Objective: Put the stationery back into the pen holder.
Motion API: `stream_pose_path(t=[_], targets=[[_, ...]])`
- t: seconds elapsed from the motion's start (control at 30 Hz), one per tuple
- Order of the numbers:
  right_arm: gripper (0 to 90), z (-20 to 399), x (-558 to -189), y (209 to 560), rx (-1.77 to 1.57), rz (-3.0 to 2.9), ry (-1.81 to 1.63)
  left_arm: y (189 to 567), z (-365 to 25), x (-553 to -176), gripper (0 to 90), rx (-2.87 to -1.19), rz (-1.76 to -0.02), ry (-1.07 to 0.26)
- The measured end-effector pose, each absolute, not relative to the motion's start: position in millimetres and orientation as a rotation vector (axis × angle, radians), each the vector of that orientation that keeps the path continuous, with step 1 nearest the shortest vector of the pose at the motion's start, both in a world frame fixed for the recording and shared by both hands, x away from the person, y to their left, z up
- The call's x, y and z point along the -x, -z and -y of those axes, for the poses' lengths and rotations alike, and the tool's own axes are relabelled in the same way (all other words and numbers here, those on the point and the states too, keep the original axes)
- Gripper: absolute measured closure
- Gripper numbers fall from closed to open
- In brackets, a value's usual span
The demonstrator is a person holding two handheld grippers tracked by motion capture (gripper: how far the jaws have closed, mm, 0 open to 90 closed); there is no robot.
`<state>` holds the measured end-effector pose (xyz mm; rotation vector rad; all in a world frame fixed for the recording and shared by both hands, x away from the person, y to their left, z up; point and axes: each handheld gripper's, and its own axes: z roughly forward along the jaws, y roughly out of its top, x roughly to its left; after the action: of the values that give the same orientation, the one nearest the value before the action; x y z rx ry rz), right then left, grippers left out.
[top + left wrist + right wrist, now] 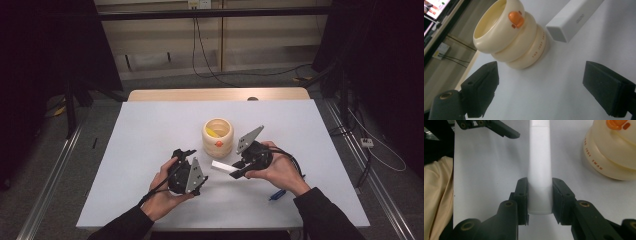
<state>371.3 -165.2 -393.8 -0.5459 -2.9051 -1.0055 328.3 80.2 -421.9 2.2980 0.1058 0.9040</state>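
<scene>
Gripping a white box (539, 170) by its end, our right claw (539, 201) holds it at frame centre, just below the cream duck cup (217, 137); our left claw (540, 87) gapes empty. Judging by this, cup delivery remains.

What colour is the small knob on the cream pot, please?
Orange knob on the pot; the left gripper view shows it best.

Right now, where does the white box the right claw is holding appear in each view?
High view: the white box sits right of centre, below the cream pot, its near end in the right claw.
Left gripper view: it lies at the top right, beside the pot.
Right gripper view: it runs up the middle, clamped between the black jaws.
Shared landmark: the pot's orange beak.
</scene>
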Motion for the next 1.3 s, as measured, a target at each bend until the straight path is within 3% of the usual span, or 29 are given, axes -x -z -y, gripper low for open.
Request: stream_pose_path(t=[0.7, 1.3], targets=[[68.1, 131, -384, 392, 0.543, 2.906, 0.837, 432, -73, -310, 27.9, -2.330, 0.049, -1.058], [68.0, 111, -390, 392, 0.544, 2.853, 0.772, 439, -65, -300, 48.4, -2.354, 0.214, -1.144]])
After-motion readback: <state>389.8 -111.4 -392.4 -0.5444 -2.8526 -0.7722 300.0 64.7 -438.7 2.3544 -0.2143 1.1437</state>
